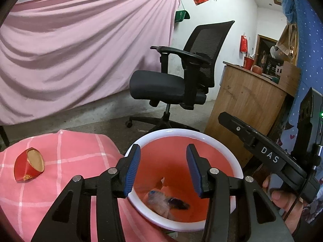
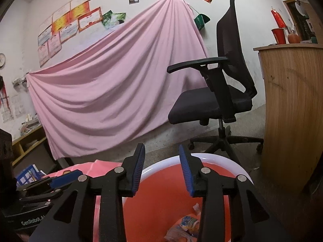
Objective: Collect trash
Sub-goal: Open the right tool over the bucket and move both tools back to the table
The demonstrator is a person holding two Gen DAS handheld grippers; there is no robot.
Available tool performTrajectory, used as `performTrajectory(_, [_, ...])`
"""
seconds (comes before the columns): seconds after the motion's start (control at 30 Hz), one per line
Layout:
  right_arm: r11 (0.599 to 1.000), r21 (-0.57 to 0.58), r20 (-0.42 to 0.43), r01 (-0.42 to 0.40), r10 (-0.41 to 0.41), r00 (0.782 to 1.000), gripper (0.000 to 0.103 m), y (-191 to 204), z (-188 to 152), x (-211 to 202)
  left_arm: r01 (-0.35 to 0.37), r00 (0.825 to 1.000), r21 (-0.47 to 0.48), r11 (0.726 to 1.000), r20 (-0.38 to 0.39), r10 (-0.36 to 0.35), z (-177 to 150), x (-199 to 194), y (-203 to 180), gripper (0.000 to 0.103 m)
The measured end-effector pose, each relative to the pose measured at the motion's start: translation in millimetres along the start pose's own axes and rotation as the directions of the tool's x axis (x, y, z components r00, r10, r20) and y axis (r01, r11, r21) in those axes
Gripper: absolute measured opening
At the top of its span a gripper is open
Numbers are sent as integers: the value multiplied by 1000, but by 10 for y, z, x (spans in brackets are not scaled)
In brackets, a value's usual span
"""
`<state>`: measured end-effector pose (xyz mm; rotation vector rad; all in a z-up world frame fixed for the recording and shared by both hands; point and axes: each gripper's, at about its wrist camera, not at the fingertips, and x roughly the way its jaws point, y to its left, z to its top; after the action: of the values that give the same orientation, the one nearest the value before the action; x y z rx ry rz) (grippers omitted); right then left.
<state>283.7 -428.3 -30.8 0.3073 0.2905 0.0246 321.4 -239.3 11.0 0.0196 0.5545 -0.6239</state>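
Both my hand-held grippers, left (image 1: 163, 168) and right (image 2: 162, 170), gape wide and empty over the orange bin (image 1: 212, 141), wrappers (image 1: 166, 201) lying at its bottom. Left of the left one, a red paper cup (image 1: 29, 164) lies on the pink-checked surface (image 1: 70, 153). Ahead: office chair (image 1: 181, 76), pink sheet (image 1: 80, 40).

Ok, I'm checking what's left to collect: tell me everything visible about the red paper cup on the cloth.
The red paper cup lies crushed on its side on the pink checked cloth, left of the orange bin. Its flattened mouth faces up, showing a tan inside; a gold mark sits near its base. Nothing else touches it.
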Motion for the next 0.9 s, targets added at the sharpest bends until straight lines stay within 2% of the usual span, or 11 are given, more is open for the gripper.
performTrajectory(0.13, [1000,9,10,0,0,1000,45,12,18,-3,-17,1000,-12,1000,13,17,-1,-69,88,49])
performTrajectory(0.23, [1000,17,27,-2,2,1000,52,44,49,-9,-36,999,-22,999,31,37,13,-162,172,50])
performTrajectory(0.3, [1000,19,43,-6,5,999,58,76,63,-22,-59,997,-30,998,47,60,28,-234,236,58])
performTrajectory(0.33, [1000,20,57,-8,7,998,67,100,71,-35,-70,996,-36,997,59,72,40,-273,267,65])
performTrajectory(0.4, [999,26,90,-20,17,996,79,151,90,-69,-92,991,-52,994,93,97,54,-375,349,75])
performTrajectory(0.47, [999,25,119,-34,31,992,81,216,102,-98,-118,984,-67,991,128,126,73,-490,431,88])
performTrajectory(0.57, [998,16,170,-56,53,984,93,337,113,-120,-186,960,-90,979,194,200,79,-684,565,99])
performTrajectory(0.63, [996,13,208,-84,80,975,103,429,114,-138,-232,938,-107,967,237,252,56,-833,678,100])
performTrajectory(0.73, [992,-22,252,-128,129,959,103,596,118,-154,-260,919,-142,955,267,290,1,-1002,881,100])
performTrajectory(0.9, [977,-120,263,-178,204,943,103,958,63,-93,-316,882,-204,927,297,366,-130,-1245,1232,101])
